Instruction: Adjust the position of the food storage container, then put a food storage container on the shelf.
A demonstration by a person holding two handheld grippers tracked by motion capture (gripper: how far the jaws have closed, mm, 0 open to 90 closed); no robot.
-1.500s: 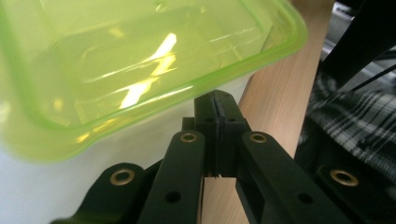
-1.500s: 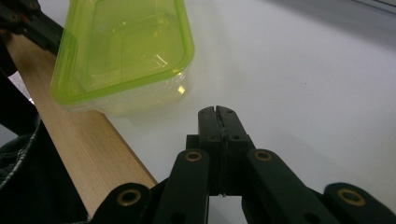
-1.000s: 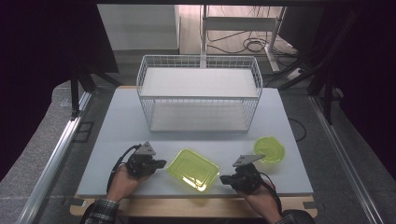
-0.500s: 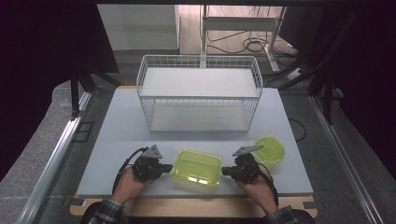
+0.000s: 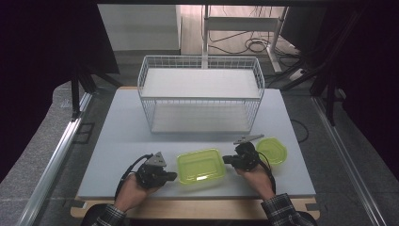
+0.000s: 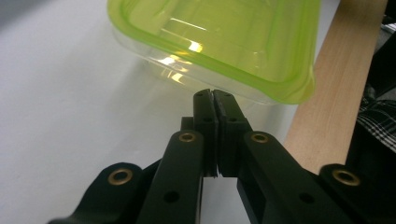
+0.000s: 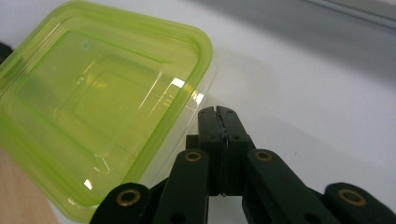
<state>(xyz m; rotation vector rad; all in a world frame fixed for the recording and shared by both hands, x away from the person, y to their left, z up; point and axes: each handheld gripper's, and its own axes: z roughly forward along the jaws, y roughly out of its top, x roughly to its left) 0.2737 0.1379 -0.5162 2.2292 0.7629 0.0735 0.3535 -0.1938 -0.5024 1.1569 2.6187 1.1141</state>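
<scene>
Two hand-held black two-jaw grippers flank a rectangular translucent lime-green plastic container with its lid on (image 5: 201, 165), which sits on the pale grey tabletop (image 5: 117, 141) near the front edge, roughly midway across; the left gripper (image 5: 173, 176) lies at the container's left side, its tips just beside the lower left corner, and the right gripper (image 5: 226, 160) lies at the container's right side, tips pointing at the upper right corner; both pairs of jaws are pressed fully together with nothing between them; in the left gripper view the closed tips (image 6: 214, 95) sit just under the overhanging green rim of the container (image 6: 219, 42), very near the clear wall below it, though whether they touch it I cannot tell; a strip of light wooden edging (image 6: 336, 84) runs along the table's border to the right of that view, with a plaid sleeve (image 6: 378, 121) beyond it; in the right gripper view the closed tips (image 7: 218, 112) stand just beside the rounded corner of the container (image 7: 102, 102), whose lid shows stepped rectangular ridges; whether they touch is again unclear; a second, smaller rounded lime-green plastic container (image 5: 273, 149) rests on the table just behind the right hand (image 5: 256, 176); farther back, well apart from the grippers, stands a white wire basket-like rack with a flat white shelf (image 5: 200, 94); the left hand (image 5: 134, 186) comes in from the bottom edge
</scene>
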